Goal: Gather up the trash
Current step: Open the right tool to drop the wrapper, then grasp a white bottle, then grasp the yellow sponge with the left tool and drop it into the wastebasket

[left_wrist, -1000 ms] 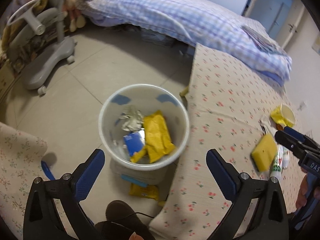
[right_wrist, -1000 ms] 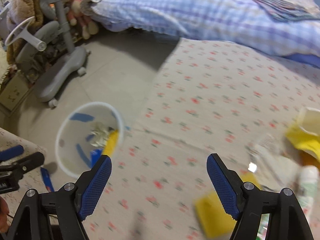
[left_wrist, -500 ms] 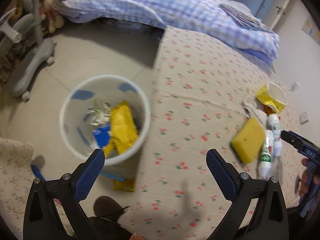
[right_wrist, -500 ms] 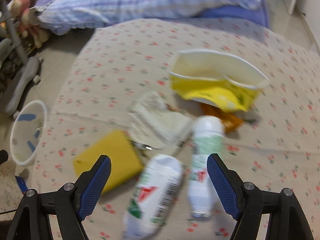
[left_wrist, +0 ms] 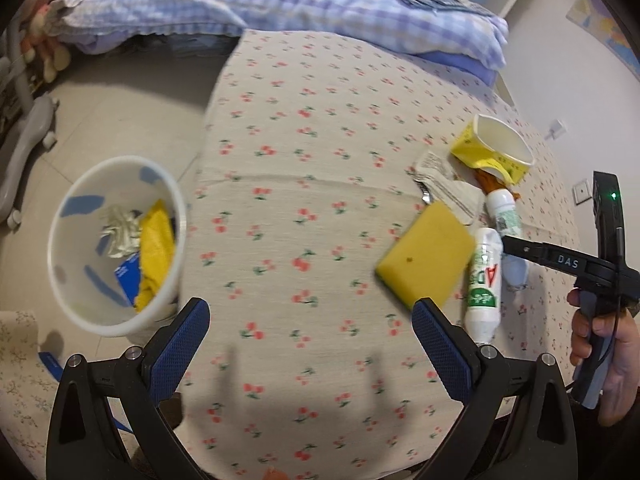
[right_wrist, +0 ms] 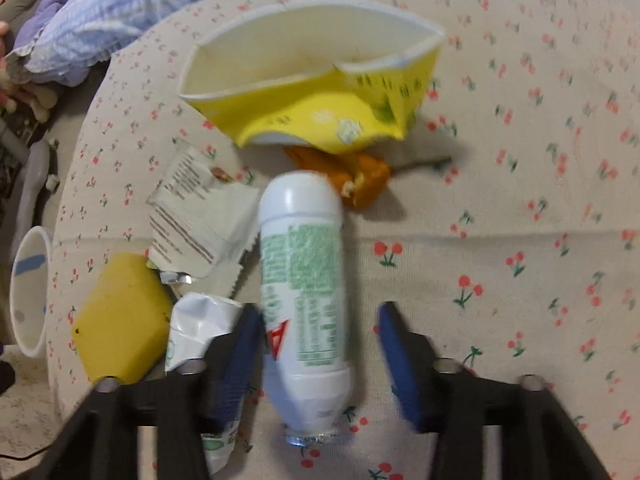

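Between the right gripper (right_wrist: 316, 344)'s blue fingers (right_wrist: 400, 356) lies a white bottle with green print (right_wrist: 304, 280), lengthwise along the line they point in, on the cherry-print cloth of the bench (right_wrist: 500, 240). The fingers have just been closing around it; the left one looks against its side, a gap still shows at the right one, so the clamp is not yet made. Straddling it across its narrow width is, I judge, why the gripper stands this way.

Just left of the left finger is a second, crumpled white bottle (right_wrist: 200, 324), and further left a yellow sponge (right_wrist: 120, 320). Beyond the fingertips are a torn white wrapper (right_wrist: 196, 224), an orange scrap (right_wrist: 360, 180) and, farthest, a crushed yellow paper cup (right_wrist: 312, 80).

The left gripper (left_wrist: 308, 340) hangs over bare cloth with its fingers (left_wrist: 180, 344) wide apart and nothing between them, probably waiting its turn. Left of its left finger, off the bench edge on the floor, stands the white bin (left_wrist: 80, 200), already holding yellow and blue wrappers, close enough for short drops.
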The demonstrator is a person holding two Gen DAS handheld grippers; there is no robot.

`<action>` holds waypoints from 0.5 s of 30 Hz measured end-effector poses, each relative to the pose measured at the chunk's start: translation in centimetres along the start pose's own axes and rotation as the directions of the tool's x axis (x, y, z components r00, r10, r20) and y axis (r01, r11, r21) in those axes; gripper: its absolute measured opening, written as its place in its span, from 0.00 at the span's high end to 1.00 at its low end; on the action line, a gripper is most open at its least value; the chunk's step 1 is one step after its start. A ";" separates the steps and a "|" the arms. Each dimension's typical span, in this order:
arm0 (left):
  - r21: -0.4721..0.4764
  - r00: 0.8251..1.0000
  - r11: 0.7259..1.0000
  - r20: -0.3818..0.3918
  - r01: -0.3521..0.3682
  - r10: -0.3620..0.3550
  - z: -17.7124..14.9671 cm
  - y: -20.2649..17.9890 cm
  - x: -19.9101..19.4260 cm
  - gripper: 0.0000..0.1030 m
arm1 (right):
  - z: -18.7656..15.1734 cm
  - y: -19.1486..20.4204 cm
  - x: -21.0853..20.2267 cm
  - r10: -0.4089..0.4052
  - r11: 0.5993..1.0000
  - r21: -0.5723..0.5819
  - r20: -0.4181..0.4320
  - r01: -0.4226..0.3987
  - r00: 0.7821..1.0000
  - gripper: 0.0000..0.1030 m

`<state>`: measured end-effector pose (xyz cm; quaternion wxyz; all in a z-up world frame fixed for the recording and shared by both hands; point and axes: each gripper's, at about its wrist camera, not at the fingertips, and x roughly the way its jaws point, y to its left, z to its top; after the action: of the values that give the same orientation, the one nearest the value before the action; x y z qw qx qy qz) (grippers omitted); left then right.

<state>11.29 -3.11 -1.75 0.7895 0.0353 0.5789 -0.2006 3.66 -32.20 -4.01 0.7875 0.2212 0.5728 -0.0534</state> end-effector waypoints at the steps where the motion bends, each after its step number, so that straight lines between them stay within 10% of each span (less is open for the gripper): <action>1: 0.010 1.000 1.000 -0.004 0.006 -0.006 0.1 -0.5 0.2 0.01 | 0.0 -0.2 0.3 0.025 1.000 0.010 -0.015 -0.025 1.000 0.60; 15: 0.220 0.998 0.974 -0.042 0.051 -0.043 2.2 -7.9 4.1 0.18 | -0.7 -2.8 -3.8 0.046 0.999 0.016 0.097 -0.048 0.994 0.61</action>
<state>11.41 -12.11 -3.41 0.7650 0.1127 0.5682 -0.2816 0.83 -35.07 -1.41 0.8133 0.2390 0.5281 -0.0506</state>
